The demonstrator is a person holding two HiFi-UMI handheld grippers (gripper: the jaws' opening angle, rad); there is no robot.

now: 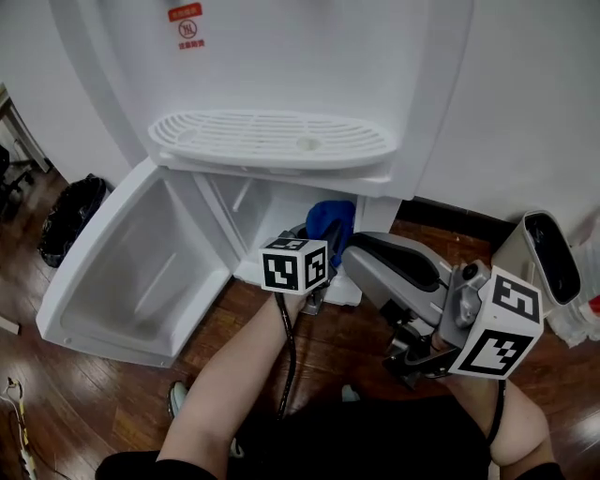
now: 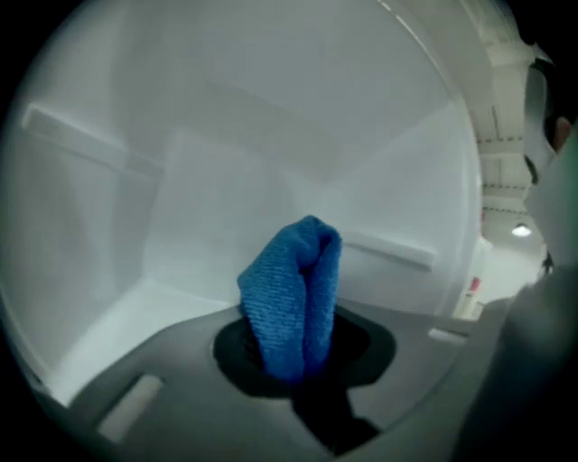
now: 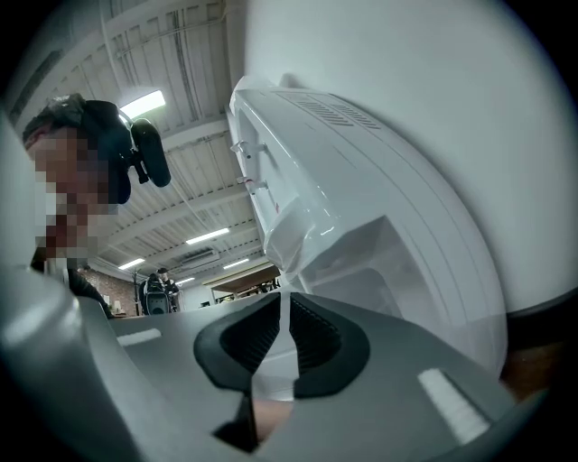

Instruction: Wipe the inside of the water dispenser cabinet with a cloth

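My left gripper, clamped on the blue cloth, holds it upright inside the dispenser cabinet, whose back wall lies straight ahead; my right gripper, closed on nothing, hangs outside.

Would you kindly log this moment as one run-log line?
left gripper: shut on blue cloth, inside cabinet | right gripper: shut, empty, outside cabinet

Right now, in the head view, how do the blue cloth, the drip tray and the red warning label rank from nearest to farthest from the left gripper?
1. blue cloth: clamped in the left gripper itself.
2. drip tray: above the gripper.
3. red warning label: high on the water dispenser front, farthest.
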